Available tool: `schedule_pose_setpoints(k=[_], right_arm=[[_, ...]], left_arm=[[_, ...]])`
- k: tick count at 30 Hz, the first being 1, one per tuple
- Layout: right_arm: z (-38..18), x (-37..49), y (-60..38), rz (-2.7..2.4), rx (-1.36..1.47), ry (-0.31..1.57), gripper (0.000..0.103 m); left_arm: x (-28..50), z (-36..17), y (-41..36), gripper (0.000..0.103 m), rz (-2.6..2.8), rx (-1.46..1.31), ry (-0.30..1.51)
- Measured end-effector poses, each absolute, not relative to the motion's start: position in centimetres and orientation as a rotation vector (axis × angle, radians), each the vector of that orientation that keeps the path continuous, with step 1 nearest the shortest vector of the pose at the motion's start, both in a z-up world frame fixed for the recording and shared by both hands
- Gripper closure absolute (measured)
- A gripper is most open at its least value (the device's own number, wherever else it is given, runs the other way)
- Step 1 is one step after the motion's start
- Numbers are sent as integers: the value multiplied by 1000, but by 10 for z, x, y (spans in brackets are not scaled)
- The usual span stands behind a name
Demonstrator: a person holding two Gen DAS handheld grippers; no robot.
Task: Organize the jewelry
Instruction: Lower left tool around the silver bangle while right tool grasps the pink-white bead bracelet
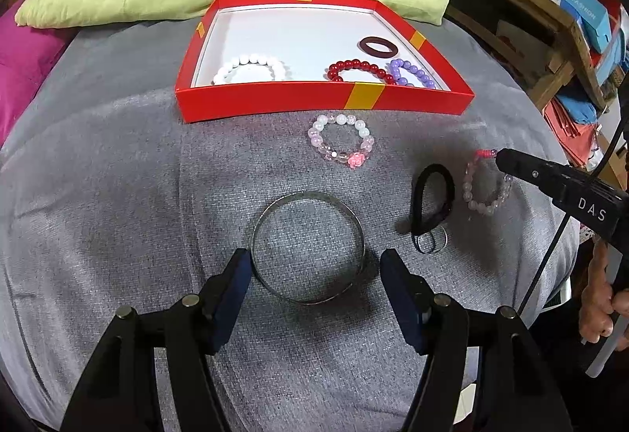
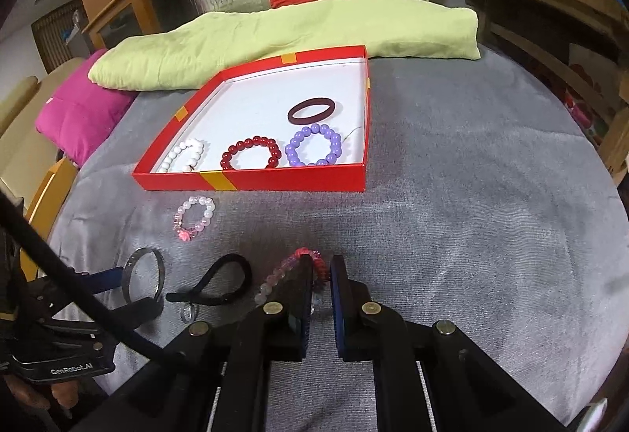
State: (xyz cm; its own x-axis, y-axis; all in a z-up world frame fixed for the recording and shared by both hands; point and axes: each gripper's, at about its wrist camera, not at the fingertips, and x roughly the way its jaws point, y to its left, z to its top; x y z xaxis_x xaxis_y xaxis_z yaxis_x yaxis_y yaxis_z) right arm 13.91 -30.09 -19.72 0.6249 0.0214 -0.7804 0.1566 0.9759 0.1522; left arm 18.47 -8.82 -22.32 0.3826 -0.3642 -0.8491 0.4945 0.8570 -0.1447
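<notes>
left gripper (image 1: 314, 271): jaws wide apart, low | right gripper (image 2: 323, 276): jaws narrowly parted
</notes>
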Motion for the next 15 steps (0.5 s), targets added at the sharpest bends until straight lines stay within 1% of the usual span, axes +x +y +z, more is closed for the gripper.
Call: schedule_pose_setpoints(k=[4, 7, 15], right_arm=[[-200, 140, -300, -73, 223, 907, 94], [-199, 139, -299, -70, 220, 901, 94], [-198, 139, -303, -59, 247, 900, 94]], left_arm=[[185, -224, -90, 35, -551, 154, 1029], [186, -224, -91, 42, -542, 161, 1019], [188, -220, -88, 42, -553, 146, 1010]])
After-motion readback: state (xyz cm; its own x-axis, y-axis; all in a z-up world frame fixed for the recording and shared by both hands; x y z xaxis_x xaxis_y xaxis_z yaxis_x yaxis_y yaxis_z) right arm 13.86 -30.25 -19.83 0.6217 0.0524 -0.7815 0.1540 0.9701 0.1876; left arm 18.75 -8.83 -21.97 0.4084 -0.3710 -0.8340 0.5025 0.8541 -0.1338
